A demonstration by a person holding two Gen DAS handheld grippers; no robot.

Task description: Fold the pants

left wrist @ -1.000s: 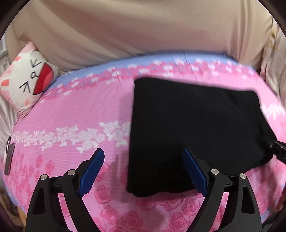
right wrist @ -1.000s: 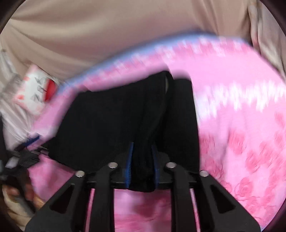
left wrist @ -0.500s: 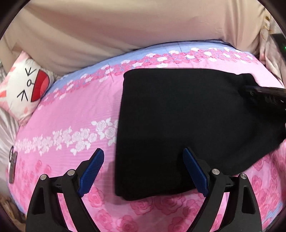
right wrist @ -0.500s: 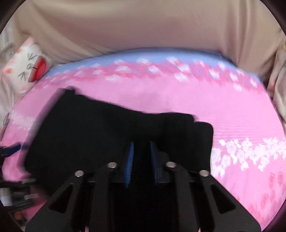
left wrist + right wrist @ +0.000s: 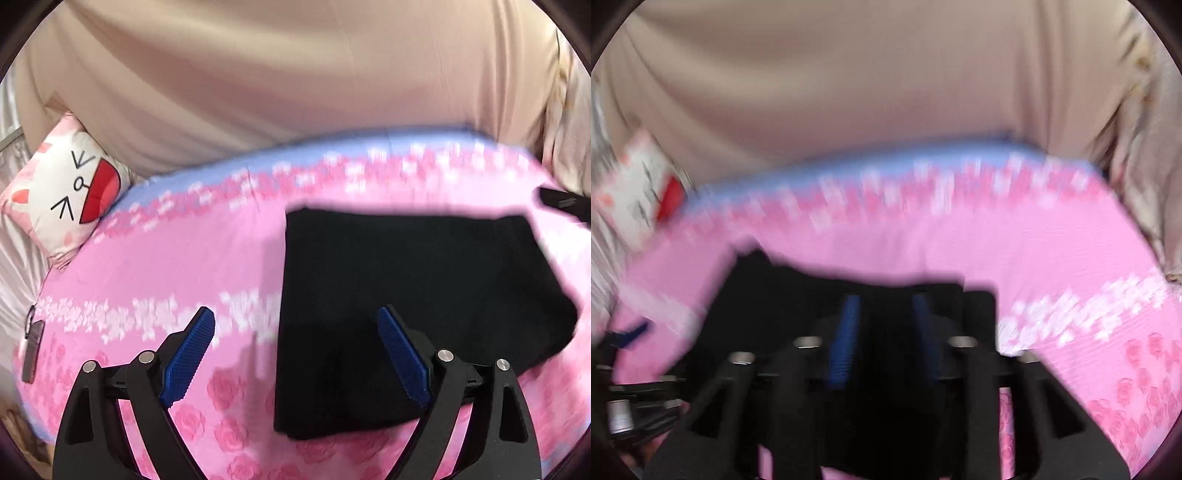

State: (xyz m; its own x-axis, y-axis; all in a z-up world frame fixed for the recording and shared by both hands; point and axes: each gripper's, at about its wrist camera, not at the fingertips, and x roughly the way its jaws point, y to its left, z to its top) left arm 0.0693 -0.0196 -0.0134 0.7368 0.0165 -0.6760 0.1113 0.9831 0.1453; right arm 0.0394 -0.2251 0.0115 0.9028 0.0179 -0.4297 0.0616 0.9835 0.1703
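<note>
The black pants (image 5: 406, 288) lie folded into a rough rectangle on the pink floral bedsheet (image 5: 166, 258). My left gripper (image 5: 295, 312) hangs open just above the sheet, with its right finger over the pants' near left part and nothing between its blue pads. In the blurred right wrist view, my right gripper (image 5: 884, 314) is over the pants (image 5: 783, 295). Its jaws are opening, and black cloth still lies between the parted pads without being pinched. A dark tip of the right gripper (image 5: 561, 201) shows past the pants' far right corner.
A white cat-face pillow (image 5: 66, 192) leans at the bed's far left corner. Beige fabric (image 5: 295, 92) hangs along the whole far side. A small dark object (image 5: 31, 350) lies at the sheet's left edge. Bare pink sheet (image 5: 1071, 258) stretches right of the pants.
The right gripper, shut on a fold of the pants earlier, has spread its pads and risen. The cloth has dropped flat. The left gripper stayed open and lifted slightly.
</note>
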